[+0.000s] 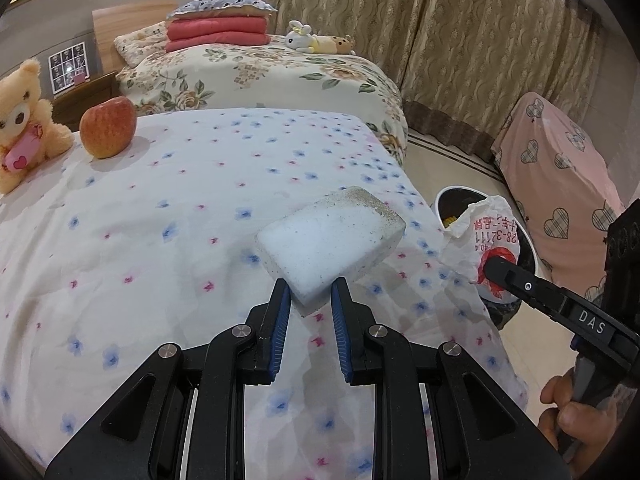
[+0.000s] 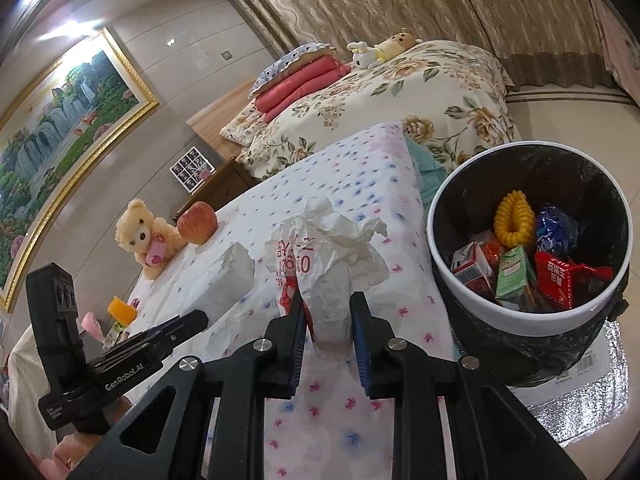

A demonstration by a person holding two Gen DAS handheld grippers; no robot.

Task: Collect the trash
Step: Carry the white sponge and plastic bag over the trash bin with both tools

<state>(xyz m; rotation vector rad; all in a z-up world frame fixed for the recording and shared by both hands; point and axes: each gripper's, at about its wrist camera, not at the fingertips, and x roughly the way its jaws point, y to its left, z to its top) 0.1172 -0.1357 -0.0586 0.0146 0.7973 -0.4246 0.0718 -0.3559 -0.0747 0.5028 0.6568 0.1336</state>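
Note:
My left gripper (image 1: 309, 293) is shut on a dirty white foam block (image 1: 332, 242) and holds it above the flowered bedsheet (image 1: 180, 208). The block also shows in the right wrist view (image 2: 230, 280). My right gripper (image 2: 327, 312) is shut on a crumpled white wrapper with red print (image 2: 332, 256), held above the sheet's edge, left of the bin. In the left wrist view the wrapper (image 1: 486, 240) hangs in front of the white bin (image 1: 448, 196). The bin (image 2: 480, 312) has a black liner and holds several pieces of trash, among them a yellow coil (image 2: 514, 220).
An apple (image 1: 107, 126) and a teddy bear (image 1: 24, 120) sit on the sheet at far left. A floral bed (image 1: 280, 76) stands behind. A pink covered object (image 1: 560, 184) stands right of the bin. A silver foil bag (image 2: 580, 400) lies under the bin.

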